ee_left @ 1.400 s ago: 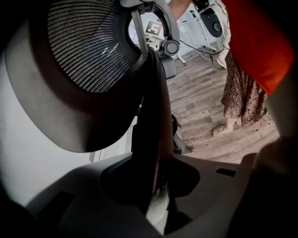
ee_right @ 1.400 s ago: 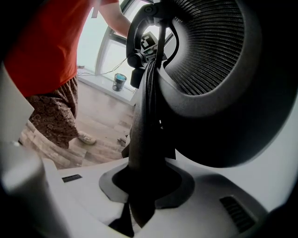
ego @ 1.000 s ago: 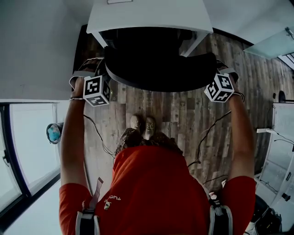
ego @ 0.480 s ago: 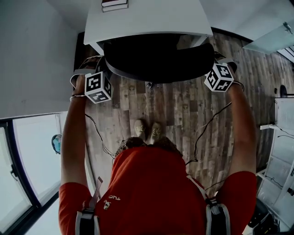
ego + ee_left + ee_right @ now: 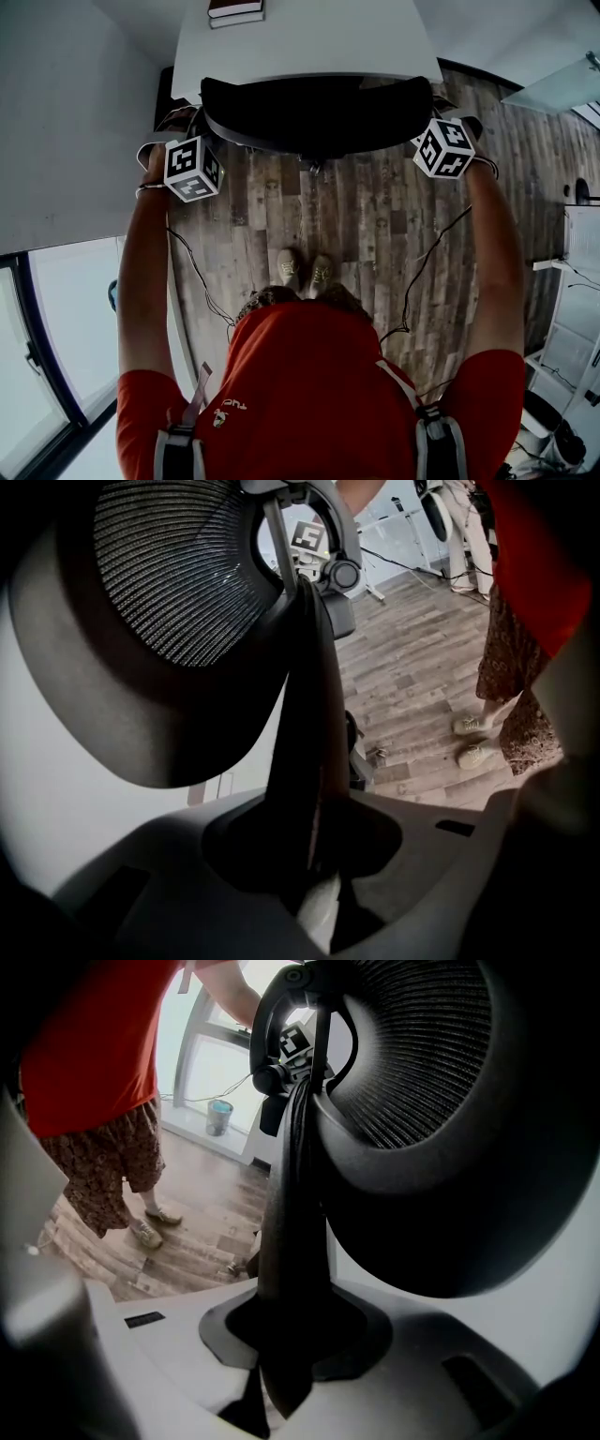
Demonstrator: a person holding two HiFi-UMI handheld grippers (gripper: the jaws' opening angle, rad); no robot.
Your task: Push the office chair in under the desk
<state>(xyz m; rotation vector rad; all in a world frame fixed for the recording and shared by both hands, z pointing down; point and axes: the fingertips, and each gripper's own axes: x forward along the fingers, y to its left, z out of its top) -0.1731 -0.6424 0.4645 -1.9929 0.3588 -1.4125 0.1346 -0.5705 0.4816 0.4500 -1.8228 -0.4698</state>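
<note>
The black office chair's curved backrest (image 5: 319, 112) lies partly under the white desk (image 5: 309, 42), with only its rear edge showing past the desk's front. My left gripper (image 5: 208, 129) is at the backrest's left end and my right gripper (image 5: 424, 120) at its right end. In the left gripper view the jaws of the left gripper (image 5: 309, 841) are shut on the thin dark edge of the backrest (image 5: 305, 714), with the mesh (image 5: 178, 574) above. The right gripper (image 5: 286, 1335) clamps the opposite edge (image 5: 295, 1204) the same way. The seat and wheels are hidden.
Two books (image 5: 234, 11) lie on the desk's far side. Cables (image 5: 422, 272) trail over the wood floor beside the person's feet (image 5: 305, 272). A grey wall and a glass panel (image 5: 56, 328) stand at left, white furniture (image 5: 577, 281) at right. A blue bucket (image 5: 219, 1115) stands by the window.
The chair has rolled forward, further under the desk. Both grippers went forward with it, still on the backrest, and the person stepped forward behind it.
</note>
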